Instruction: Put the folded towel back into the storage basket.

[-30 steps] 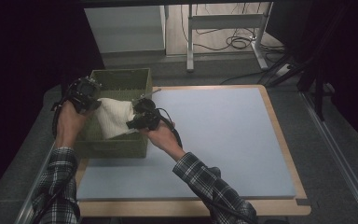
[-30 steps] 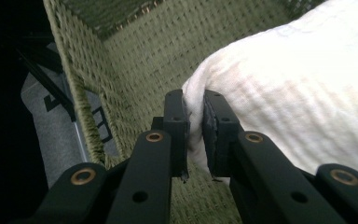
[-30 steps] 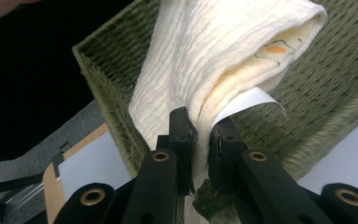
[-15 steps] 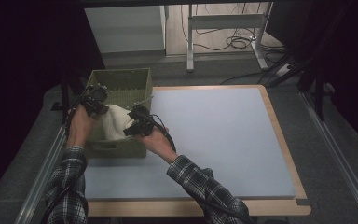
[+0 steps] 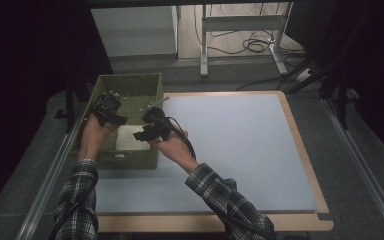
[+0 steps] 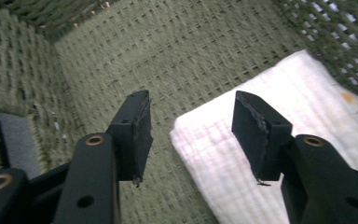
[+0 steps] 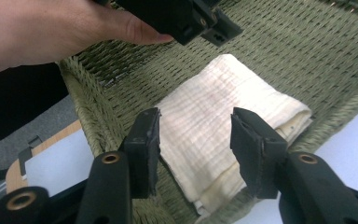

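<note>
Dim room, dark at both sides. Pale blue rectangular mat (image 5: 240, 150) on a light wooden tabletop (image 5: 307, 165), ringed by grey carpeted floor (image 5: 365, 150). Beyond, a white boxy cabinet (image 5: 132, 30), a white metal table frame (image 5: 240, 22) and black cables coiled (image 5: 255, 46) on a lit wooden floor.

place: lab | signs: black curtains (image 5: 25, 60); floor cables (image 5: 240, 45); metal frame (image 5: 240, 22)

Overhead view; two close basket (image 5: 130, 87) views
</note>
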A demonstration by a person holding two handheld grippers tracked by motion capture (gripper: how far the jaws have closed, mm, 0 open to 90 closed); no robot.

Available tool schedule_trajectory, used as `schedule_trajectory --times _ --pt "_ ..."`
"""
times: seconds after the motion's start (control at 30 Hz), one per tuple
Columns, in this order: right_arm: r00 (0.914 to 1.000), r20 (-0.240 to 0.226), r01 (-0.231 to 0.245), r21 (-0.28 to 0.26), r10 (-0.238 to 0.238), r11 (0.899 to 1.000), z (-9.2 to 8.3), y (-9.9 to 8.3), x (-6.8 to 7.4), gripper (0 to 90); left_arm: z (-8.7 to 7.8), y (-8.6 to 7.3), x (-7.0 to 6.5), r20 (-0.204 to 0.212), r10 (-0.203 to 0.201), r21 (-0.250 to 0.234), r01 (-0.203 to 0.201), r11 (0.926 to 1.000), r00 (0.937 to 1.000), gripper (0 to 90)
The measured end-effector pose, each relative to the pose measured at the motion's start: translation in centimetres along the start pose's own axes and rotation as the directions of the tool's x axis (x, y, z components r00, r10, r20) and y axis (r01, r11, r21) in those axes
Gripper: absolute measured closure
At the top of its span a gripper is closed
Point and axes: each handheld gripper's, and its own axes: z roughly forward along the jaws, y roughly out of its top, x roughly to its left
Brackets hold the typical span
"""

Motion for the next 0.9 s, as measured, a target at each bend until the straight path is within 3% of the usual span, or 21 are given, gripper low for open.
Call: schedule_trajectory --times 0.1,0.47,0.9 --pt "0.9998 0.005 0.017 -0.005 -0.017 1.000 -0.5 0.0 0.0 48.0 0.0 -0.1 -0.1 0.034 -0.021 0.003 0.021 0.9998 0.9992 41.3" --pt "0.9930 0.078 0.090 -0.014 -0.089 0.996 -3.8 -1.3 -1.2 33.2 0.0 -0.5 -0.6 0.096 -0.050 0.017 0.048 0.9987 0.9941 29.9" --pt "0.9951 0.073 0.067 -0.005 -0.066 0.998 -7.1 -6.0 -3.4 27.6 -0.3 -0.2 -1.9 0.176 -0.069 0.000 0.070 0.9976 0.9819 18.6"
